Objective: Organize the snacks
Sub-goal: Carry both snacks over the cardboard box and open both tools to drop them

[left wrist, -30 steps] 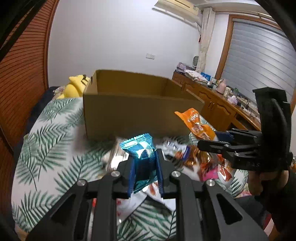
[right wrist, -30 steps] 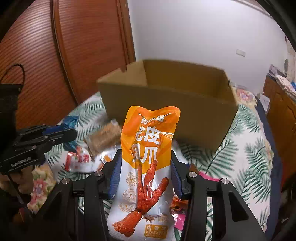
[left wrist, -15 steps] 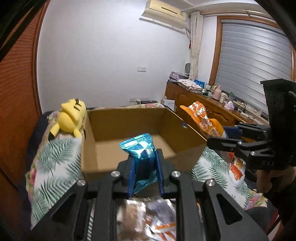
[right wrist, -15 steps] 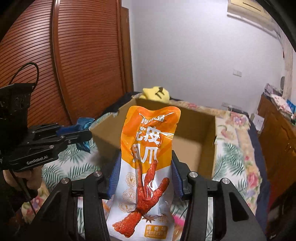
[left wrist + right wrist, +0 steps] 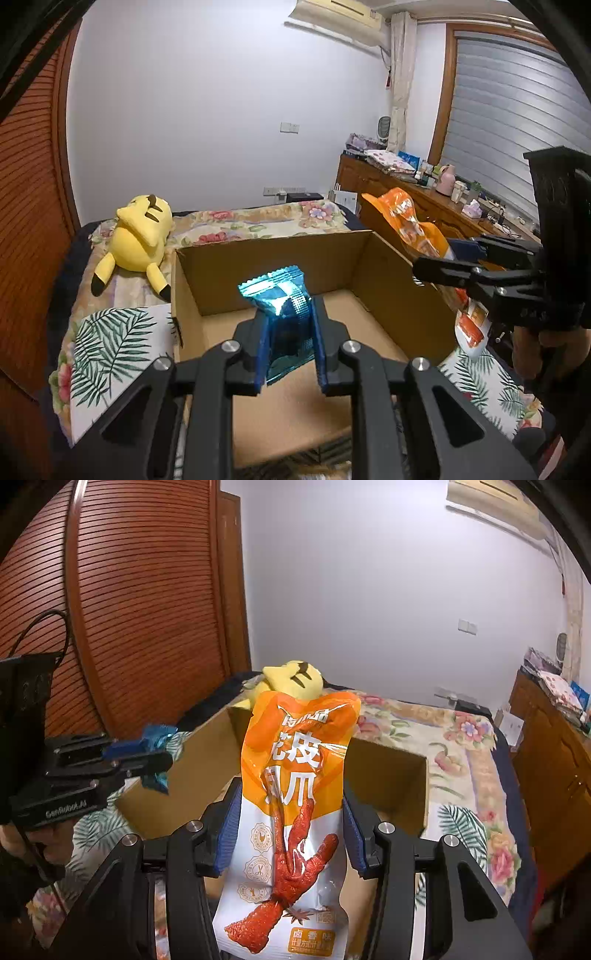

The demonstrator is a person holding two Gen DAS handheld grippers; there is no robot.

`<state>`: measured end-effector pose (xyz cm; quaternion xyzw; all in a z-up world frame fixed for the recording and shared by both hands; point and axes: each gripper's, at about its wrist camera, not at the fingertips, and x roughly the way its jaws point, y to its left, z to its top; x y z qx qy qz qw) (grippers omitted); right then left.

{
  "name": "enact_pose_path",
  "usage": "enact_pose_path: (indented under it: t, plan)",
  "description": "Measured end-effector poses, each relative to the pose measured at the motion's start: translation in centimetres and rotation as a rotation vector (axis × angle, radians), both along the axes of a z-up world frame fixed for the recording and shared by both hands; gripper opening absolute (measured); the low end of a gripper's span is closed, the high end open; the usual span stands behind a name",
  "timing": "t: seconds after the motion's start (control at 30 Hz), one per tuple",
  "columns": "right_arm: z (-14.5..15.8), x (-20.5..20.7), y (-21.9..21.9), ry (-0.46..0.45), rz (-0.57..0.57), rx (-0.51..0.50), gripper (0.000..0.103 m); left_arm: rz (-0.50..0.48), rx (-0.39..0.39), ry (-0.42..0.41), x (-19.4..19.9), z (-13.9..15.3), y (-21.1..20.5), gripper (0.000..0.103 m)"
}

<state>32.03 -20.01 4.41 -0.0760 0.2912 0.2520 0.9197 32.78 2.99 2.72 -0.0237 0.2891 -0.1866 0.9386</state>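
Tongs first: my left tongs [image 5: 290, 343] pinch a blue packet [image 5: 282, 310] over the cardboard box [image 5: 391, 299]; my right tongs [image 5: 290, 834] clamp an orange chicken-feet pouch [image 5: 295, 812] above its rim. Letting go too early, I judge, drops either onto the bed [image 5: 110, 343]; the pouch could catch the wall.

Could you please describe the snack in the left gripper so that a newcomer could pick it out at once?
Find the open cardboard box on the bed, in front of the yellow plush. Over it the left gripper pinches a small blue packet. Its shiny blue foil and crimped top set it apart from the taller orange pouch with a red chicken foot, held by the right gripper.
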Motion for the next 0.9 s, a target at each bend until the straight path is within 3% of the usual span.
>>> enact_pose_path:
  t: [0.2, 0.53, 0.6, 0.73, 0.9]
  plan:
    - [-1.7, 2.6, 0.3, -0.006, -0.039, -0.036, 0.049, -0.015, 0.028, 0.043, 2.1, -2.3, -1.2, 0.017]
    - [-5.8, 3.0, 0.5, 0.034, -0.085, -0.111, 0.05, -0.026, 0.087, 0.099, 2.7, -5.1, -2.7, 0.018]
    - [-6.0, 2.8, 0.5, 0.029, -0.096, -0.12, 0.051, -0.02, 0.089, 0.104, 2.7, -5.3, -2.7, 0.022]
    - [-6.3, 2.3, 0.5, 0.064, -0.098, -0.113, 0.053, -0.012, 0.076, 0.112, 2.2, -5.3, -2.7, 0.042]
    - [-7.0, 2.4, 0.1, 0.096, -0.113, -0.104, 0.055, -0.002, 0.078, 0.112, 1.5, -5.1, -2.2, 0.045]
